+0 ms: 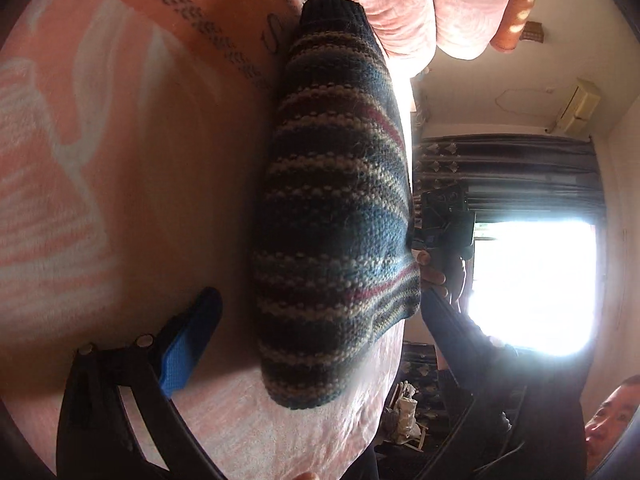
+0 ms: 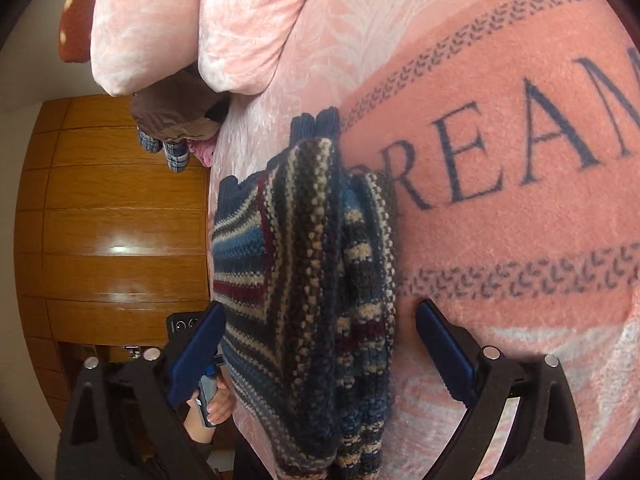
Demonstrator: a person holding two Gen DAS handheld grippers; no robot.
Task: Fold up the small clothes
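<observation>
A striped knitted sweater (image 1: 336, 216) in blue, cream and dark red lies folded on the pink bed blanket (image 1: 120, 160). Only one blue finger pad (image 1: 192, 344) of my left gripper (image 1: 320, 352) shows, spread wide to the sweater's left; the sweater hides the other side. Across the garment, a hand holds the right gripper (image 1: 444, 216) at the sweater's edge. In the right wrist view the bunched sweater (image 2: 320, 280) rises between both blue pads (image 2: 444, 352) of my right gripper (image 2: 320, 356), which stands open around it without pinching it.
Pink pillows (image 2: 200, 20) are piled at the head of the bed, with brown and plaid clothes (image 2: 172, 120) tucked under them. A wooden wardrobe (image 2: 120, 220) stands past the bed's edge. A bright window (image 1: 532, 280) and dark curtain are behind the person.
</observation>
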